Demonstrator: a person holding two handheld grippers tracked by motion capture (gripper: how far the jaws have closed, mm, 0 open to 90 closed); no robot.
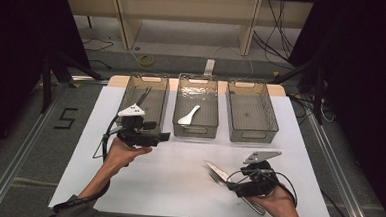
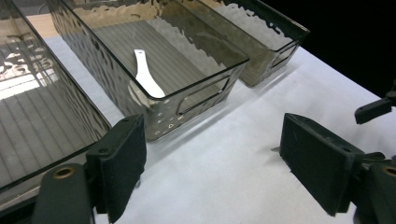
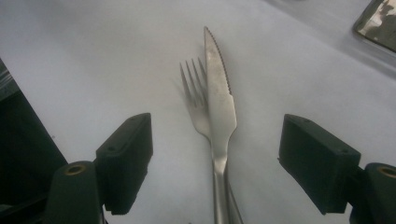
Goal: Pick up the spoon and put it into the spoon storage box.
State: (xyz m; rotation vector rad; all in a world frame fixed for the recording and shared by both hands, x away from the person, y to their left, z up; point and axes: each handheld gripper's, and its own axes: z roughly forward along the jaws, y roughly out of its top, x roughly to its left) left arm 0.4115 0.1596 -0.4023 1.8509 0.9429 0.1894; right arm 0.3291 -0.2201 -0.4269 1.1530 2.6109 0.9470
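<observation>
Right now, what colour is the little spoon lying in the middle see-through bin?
White spoon, clearest in the left gripper view.

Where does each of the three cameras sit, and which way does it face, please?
High view: above the person's side, looking forward and down on the table; both forearms, left gripper, right gripper.
Left gripper view: on that gripper, jaws wide, facing the middle bin with its white spoon.
Right gripper view: jaws open over knife and fork.
Shared: spoon, high and left views.
</observation>
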